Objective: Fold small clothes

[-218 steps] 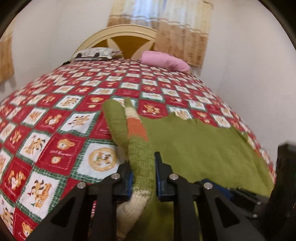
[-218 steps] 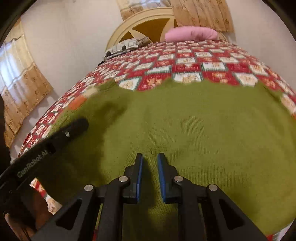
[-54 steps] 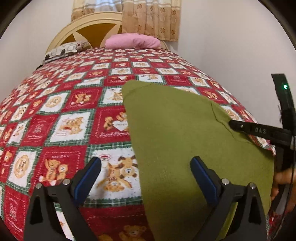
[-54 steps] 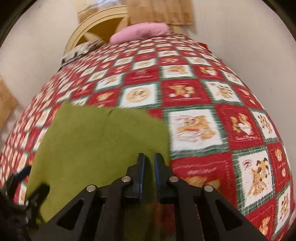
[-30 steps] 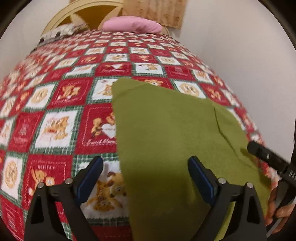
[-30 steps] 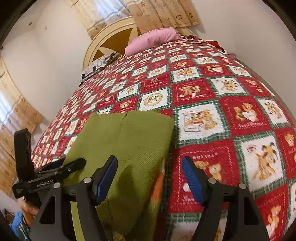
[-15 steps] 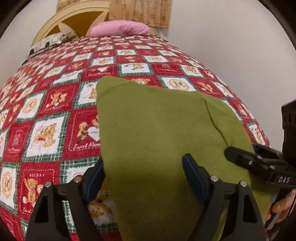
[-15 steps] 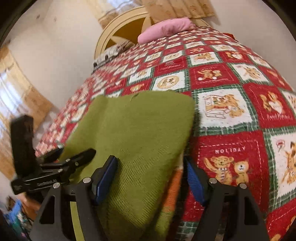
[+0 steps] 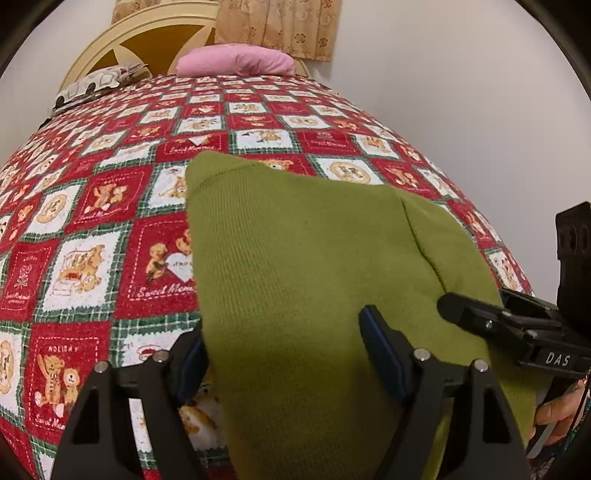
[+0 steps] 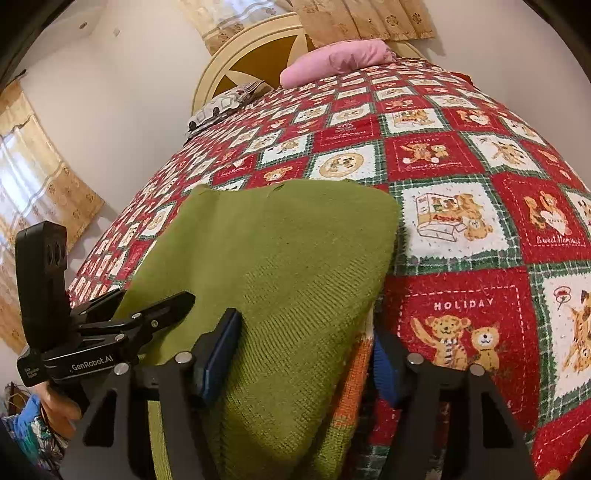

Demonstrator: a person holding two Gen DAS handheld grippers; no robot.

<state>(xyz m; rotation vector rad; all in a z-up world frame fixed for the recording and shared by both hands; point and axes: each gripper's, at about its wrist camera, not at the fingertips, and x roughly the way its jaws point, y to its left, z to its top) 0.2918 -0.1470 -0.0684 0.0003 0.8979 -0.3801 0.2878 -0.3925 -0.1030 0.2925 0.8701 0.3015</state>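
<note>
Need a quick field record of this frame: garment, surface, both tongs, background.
garment: green knit sweater, folded, lying flat; orange and cream stripe shows at its near right edge
surface: red teddy-bear quilt on a bed
left tongs: open, straddling the sweater's near left edge
right tongs: open, straddling the near right edge
background: pink pillow, cream headboard

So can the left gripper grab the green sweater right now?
Probably yes. The left gripper is open, its jaws straddling the near left edge of the green sweater on the bedspread. Nothing lies between them; the right gripper works the opposite edge.
</note>
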